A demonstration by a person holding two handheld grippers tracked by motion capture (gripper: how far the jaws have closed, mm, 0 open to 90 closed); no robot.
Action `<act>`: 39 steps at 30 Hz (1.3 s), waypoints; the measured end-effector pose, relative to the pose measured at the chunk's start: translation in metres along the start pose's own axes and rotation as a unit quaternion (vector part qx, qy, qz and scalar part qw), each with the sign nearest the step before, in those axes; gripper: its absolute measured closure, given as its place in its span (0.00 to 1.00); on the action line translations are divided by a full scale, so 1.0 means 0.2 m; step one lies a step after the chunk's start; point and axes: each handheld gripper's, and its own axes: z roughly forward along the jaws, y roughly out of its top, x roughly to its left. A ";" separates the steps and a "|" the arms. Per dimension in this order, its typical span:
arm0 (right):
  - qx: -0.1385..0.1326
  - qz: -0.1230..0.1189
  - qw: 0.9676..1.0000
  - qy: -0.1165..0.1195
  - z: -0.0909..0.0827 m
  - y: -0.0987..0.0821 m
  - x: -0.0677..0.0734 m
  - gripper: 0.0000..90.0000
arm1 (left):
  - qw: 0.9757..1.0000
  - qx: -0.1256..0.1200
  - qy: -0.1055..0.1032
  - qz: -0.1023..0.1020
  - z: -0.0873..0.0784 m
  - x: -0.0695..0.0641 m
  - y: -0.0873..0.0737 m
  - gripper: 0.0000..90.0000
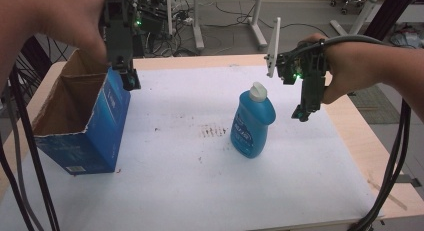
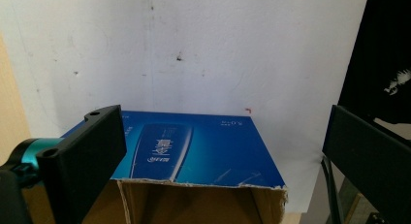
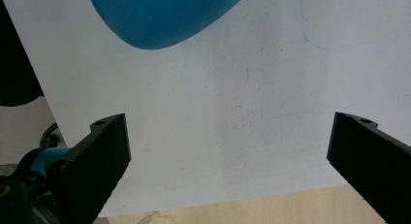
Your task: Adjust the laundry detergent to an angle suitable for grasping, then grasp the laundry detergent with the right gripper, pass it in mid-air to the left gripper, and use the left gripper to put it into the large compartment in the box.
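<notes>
A blue bottle (image 1: 252, 122) with a white cap stands upright near the middle of the white sheet (image 1: 200, 181). An open blue cardboard box (image 1: 82, 118) sits at the left. My left gripper (image 1: 127, 76) hangs open over the box's far right wall; in the left gripper view (image 2: 223, 151) its jaws stand wide above the blue side panel (image 2: 198, 151) and brown inside. My right gripper (image 1: 302, 112) points down, open, just right of the bottle and apart from it. In the right gripper view (image 3: 228, 156) nothing lies between the jaws, and the bottle's blue body (image 3: 160, 15) shows at the top.
The wooden table (image 1: 372, 156) shows bare at the right edge of the sheet. Dark cables (image 1: 30, 156) hang at the left and cables (image 1: 395, 161) at the right. Faint stains (image 1: 214, 129) mark the sheet left of the bottle.
</notes>
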 end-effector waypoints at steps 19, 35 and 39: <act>-0.010 -0.005 1.000 0.000 0.01 0.00 -0.02 0.01 | 1.000 -0.002 -0.001 -0.008 0.00 0.02 -0.01 0.02; -0.009 0.004 1.000 -0.002 0.00 -0.01 -0.02 0.01 | 1.000 0.003 -0.001 -0.002 0.02 0.03 0.01 0.02; -0.003 0.005 1.000 -0.004 0.00 -0.01 -0.01 0.01 | 1.000 0.004 0.004 -0.005 0.01 0.03 0.00 0.02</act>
